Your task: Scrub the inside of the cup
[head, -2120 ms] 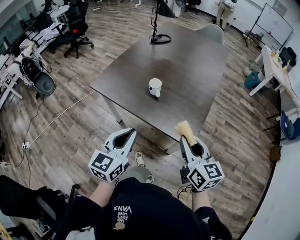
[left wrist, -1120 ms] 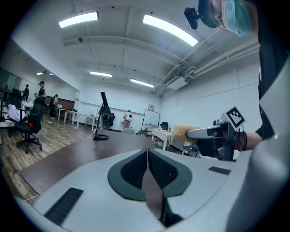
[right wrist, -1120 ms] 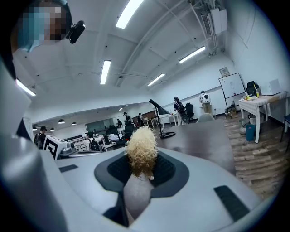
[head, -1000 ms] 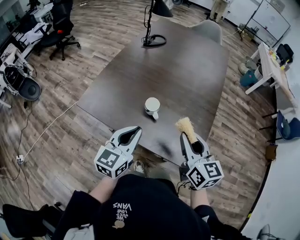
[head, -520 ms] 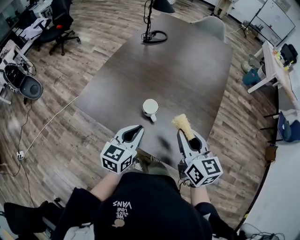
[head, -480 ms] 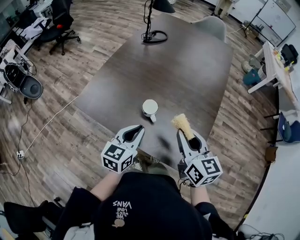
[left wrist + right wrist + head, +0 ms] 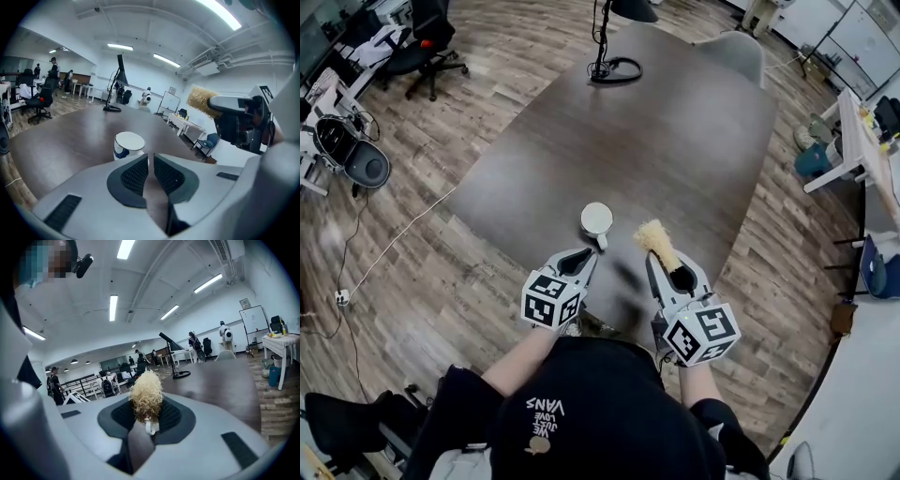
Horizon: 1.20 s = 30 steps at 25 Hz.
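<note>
Cup [image 7: 596, 221] stood upright, mouth up, on the dark tabletop [image 7: 694, 122] close to its near edge, just ahead of the left gripper [image 7: 584, 256] and not touched by it. Left jaws were closed together with nothing between them, so they would have to open before any hold. Right gripper [image 7: 667, 267] was clamped on the brush [image 7: 652, 238], with the pale tuft pointing forward, beside the cup on its right and apart from it. Cup looked like glazed ceramic, white with a blue mark. Judged rigid, smooth and likely slippery against the pads, breakable if knocked over the edge, and light enough to skate or tip under scrubbing. Best hold judged across the wall at the rim, one jaw inside, on the side away from the brush, or else the cup's handle, which faced the person. Tuft looked soft and springy.
</note>
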### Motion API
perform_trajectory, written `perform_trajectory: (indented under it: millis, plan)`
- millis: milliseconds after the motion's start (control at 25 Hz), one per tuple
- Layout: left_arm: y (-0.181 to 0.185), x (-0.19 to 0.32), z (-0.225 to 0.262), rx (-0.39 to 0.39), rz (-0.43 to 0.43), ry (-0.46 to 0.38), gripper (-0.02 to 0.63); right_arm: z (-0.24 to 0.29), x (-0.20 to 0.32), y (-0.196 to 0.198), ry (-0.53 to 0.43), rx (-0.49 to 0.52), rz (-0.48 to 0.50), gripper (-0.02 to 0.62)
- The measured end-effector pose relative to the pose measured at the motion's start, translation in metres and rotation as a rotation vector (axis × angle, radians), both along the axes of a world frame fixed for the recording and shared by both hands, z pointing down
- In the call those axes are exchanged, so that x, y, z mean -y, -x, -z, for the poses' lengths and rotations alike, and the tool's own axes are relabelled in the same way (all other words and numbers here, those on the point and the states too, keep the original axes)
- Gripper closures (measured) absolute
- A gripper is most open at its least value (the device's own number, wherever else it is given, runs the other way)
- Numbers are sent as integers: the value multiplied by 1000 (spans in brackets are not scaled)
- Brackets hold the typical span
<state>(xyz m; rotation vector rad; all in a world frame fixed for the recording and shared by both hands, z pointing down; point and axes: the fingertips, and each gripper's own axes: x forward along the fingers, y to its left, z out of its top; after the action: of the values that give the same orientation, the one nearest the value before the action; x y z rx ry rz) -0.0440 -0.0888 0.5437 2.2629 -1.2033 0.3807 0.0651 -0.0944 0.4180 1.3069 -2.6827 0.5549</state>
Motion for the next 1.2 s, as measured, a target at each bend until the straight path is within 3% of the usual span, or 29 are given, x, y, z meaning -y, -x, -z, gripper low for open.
perform_trajectory:
  millis: [240,360,480,760,1000,1200]
  plan:
    - [-12,13,-25,-3,12,99,551,-8,9,-3,11,-2,15,495]
    - [-16,20,-37,1,32,161,434,-10,15,-5,19,-3,15,495]
    - [-17,28,-46,-8,63,213,385,-12,21,-6,22,-2,18,495]
    - [-21,39,-60,-25,142,289,350,-16,26,-5,33,-2,33,495]
    - [-8,47,-74,-82,300,380,334,-18,30,0,39,3,50,495]
    - [-16,52,-77,-120,324,410,320,-19,31,2,43,6,61,495]
